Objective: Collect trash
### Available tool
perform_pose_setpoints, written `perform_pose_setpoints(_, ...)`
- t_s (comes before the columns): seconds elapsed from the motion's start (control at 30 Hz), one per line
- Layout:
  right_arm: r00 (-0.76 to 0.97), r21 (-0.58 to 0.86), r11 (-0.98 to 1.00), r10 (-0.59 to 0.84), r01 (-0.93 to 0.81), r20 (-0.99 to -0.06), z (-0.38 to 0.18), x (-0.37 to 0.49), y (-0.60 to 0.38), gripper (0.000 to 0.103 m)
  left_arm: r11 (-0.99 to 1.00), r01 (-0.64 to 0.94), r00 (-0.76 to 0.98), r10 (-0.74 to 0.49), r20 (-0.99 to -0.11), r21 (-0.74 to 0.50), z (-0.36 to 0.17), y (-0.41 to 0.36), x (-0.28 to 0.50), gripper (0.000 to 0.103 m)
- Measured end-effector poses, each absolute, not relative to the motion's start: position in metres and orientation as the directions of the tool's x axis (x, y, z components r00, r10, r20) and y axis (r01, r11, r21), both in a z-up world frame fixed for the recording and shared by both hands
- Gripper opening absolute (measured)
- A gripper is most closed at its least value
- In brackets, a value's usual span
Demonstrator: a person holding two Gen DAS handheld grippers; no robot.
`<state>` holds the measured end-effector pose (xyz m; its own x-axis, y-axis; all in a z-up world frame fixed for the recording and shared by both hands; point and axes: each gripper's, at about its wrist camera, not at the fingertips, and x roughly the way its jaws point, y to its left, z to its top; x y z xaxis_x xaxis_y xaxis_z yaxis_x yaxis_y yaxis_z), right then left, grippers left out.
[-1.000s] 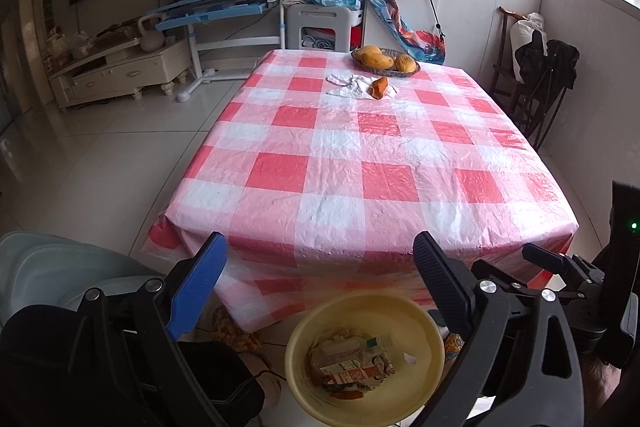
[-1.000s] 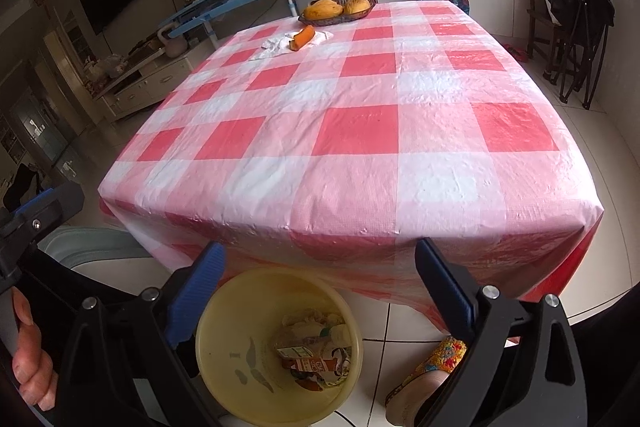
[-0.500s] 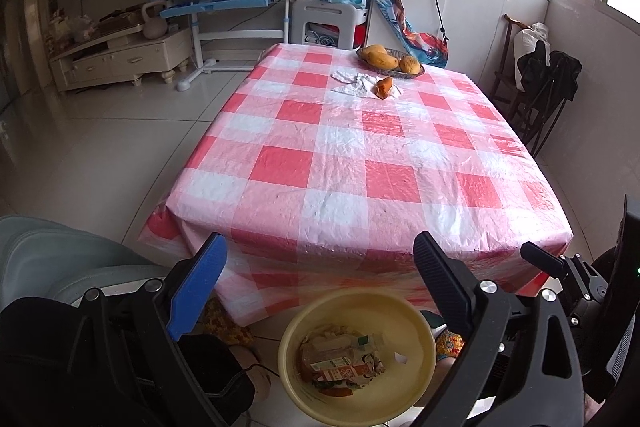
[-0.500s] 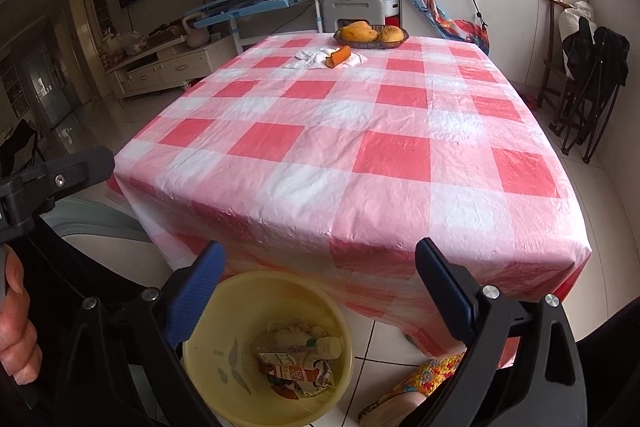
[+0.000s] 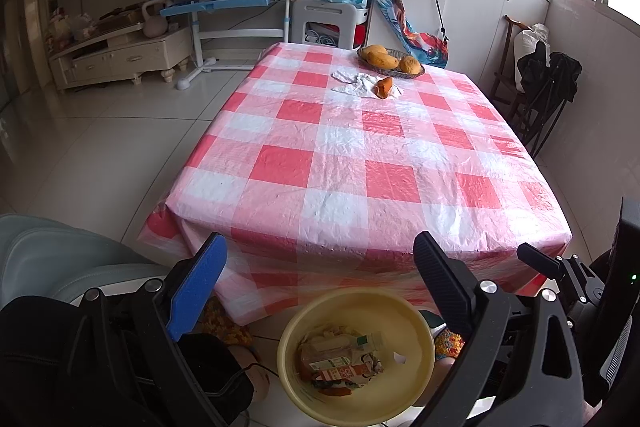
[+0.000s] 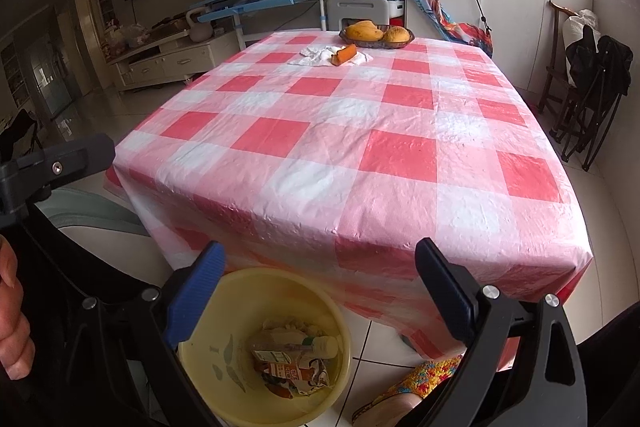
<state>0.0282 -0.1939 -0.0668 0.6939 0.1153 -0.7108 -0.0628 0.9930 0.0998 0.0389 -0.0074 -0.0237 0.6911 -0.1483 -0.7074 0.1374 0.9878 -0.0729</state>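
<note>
Both claws wide, holding nothing: left gripper (image 5: 320, 271), right gripper (image 6: 320, 275). Yellow bin (image 6: 224, 379) on the floor at the near table edge already holds cartons and a bottle. Left, by my judgement: orange peel (image 6: 343, 54) on white tissue (image 6: 316, 55), far end of table (image 6: 400, 155), just before the fruit basket (image 6: 376, 41). Peel's long axis runs near-left to far-right in the right view

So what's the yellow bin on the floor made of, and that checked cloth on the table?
The yellow bin looks like smooth, slightly glossy plastic: one even colour, thin rounded rim. The checked cloth seems to be plastic sheeting, not fabric: it is shiny, finely crinkled, and folds stiffly over the table edge.
</note>
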Motion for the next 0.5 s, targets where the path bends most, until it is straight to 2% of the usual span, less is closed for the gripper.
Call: perform_pose_setpoints(0.5,0.698,0.100,0.993,0.112,-0.058,-0.708,-0.0662,0.0274,-0.1944,0.092,0.988,0.134,0.692,-0.147,-0.707,-0.075,-0.0239,-0.0068,0.0392,0.091)
